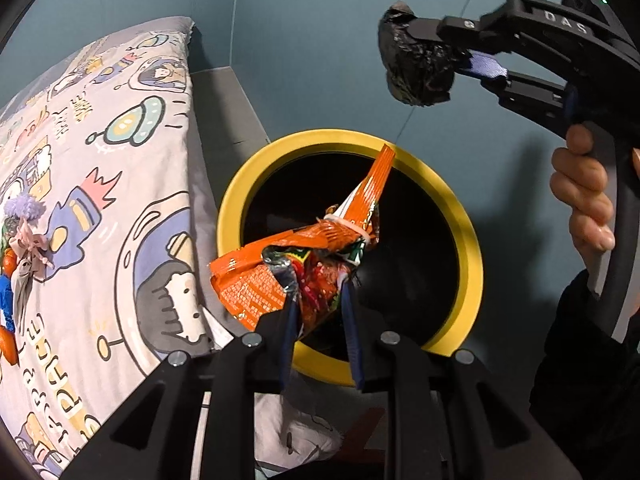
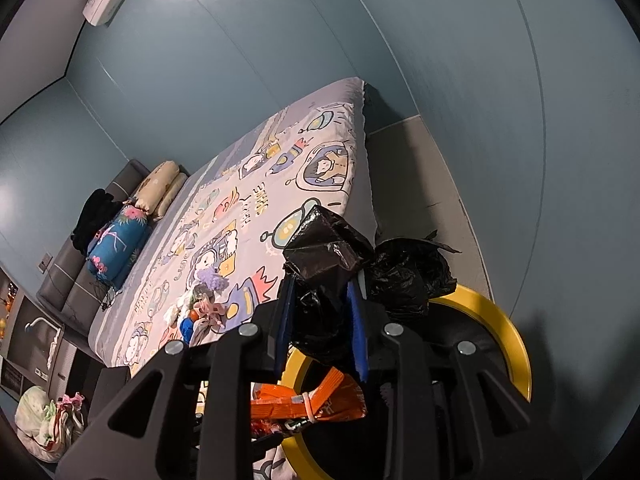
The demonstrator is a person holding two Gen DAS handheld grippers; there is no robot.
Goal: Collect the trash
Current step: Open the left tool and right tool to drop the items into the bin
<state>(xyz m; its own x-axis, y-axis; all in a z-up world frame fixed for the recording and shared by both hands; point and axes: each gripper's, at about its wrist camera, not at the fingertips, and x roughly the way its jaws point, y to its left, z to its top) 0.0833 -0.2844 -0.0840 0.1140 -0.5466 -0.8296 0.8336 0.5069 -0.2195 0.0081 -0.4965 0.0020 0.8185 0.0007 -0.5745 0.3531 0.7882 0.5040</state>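
My left gripper [image 1: 320, 300] is shut on a crumpled orange snack bag [image 1: 280, 264] tied with a white band, held over the near rim of a yellow-rimmed bin [image 1: 470, 248] with a black inside. My right gripper [image 1: 448, 46] is shut on a crumpled black plastic bag [image 1: 416, 68], held above the bin's far side. In the right wrist view the right gripper [image 2: 322, 300] clamps the black bag [image 2: 332, 248], with the orange bag [image 2: 316, 402] and the bin's rim [image 2: 512, 344] below it.
A bed with a cartoon-print sheet [image 1: 100, 200] stands left of the bin, with small toys and scraps [image 2: 204, 304] on it. Pillows [image 2: 160, 188] lie at its head. Blue walls close in behind the bin. A white bag [image 2: 40, 420] sits on the floor.
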